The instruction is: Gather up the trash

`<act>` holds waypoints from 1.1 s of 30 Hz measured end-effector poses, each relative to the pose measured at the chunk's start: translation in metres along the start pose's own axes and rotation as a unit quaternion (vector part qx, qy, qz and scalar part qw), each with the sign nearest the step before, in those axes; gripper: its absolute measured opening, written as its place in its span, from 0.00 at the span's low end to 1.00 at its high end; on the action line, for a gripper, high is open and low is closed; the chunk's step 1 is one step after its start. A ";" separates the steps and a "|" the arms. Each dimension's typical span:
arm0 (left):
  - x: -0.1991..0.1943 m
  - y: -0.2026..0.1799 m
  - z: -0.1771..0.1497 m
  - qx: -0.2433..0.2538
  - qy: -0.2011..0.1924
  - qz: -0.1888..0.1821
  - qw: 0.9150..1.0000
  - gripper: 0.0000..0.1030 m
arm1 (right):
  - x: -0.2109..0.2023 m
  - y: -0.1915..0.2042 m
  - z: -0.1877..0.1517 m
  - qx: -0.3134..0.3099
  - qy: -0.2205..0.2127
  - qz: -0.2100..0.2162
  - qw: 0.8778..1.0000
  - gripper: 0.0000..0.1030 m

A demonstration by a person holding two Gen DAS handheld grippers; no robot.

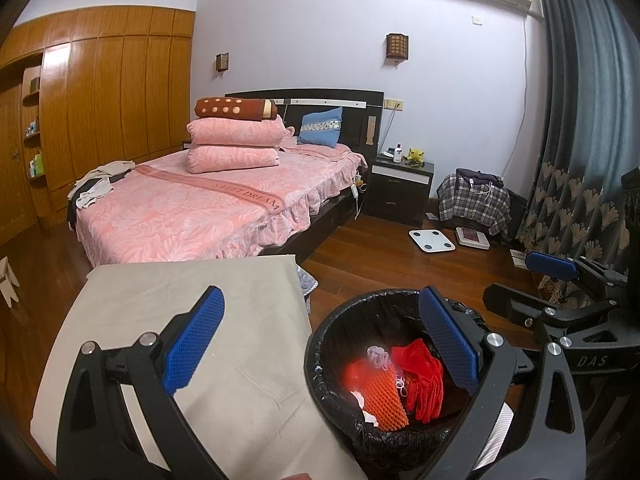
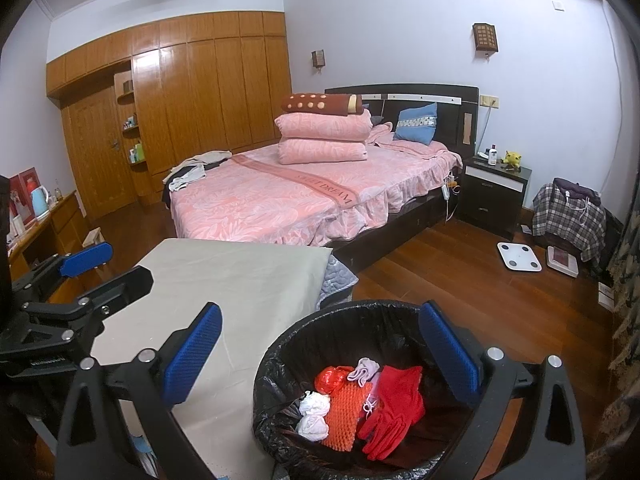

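A black-lined trash bin (image 1: 324,344) (image 2: 276,360) stands on the floor beside a beige-covered table (image 1: 224,320) (image 2: 240,280). In it lie red gloves (image 1: 420,376) (image 2: 394,404), an orange foam net (image 1: 384,396) (image 2: 346,412), a red plastic scrap (image 2: 332,376), pale crumpled cloth (image 2: 364,370) and white wads (image 2: 314,414). My left gripper (image 1: 320,344) is open and empty over the table edge and bin. My right gripper (image 2: 320,352) is open and empty above the bin. The right gripper also shows in the left wrist view (image 1: 552,276), and the left one in the right wrist view (image 2: 86,260).
A pink bed (image 1: 208,204) (image 2: 304,196) lies beyond the table. A dark nightstand (image 1: 400,188), two scales (image 1: 432,240) (image 1: 474,237) on the wood floor, a plaid-covered seat (image 1: 474,204) and curtains (image 1: 580,140) are right. A wardrobe (image 2: 192,112) and desk (image 2: 48,224) are left.
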State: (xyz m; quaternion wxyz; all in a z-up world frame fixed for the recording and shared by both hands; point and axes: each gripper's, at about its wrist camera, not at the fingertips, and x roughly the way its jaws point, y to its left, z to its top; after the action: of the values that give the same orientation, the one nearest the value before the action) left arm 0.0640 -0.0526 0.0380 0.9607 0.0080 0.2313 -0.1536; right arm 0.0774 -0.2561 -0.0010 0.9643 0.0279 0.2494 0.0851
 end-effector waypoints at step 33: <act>0.001 0.002 -0.001 0.001 0.003 0.000 1.000 0.92 | 0.004 0.004 -0.004 0.001 0.005 0.002 1.000 0.94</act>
State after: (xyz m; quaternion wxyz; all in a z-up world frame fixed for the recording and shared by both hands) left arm 0.0646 -0.0510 0.0367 0.9601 0.0092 0.2337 -0.1534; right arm 0.0780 -0.2515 -0.0056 0.9627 0.0290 0.2545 0.0868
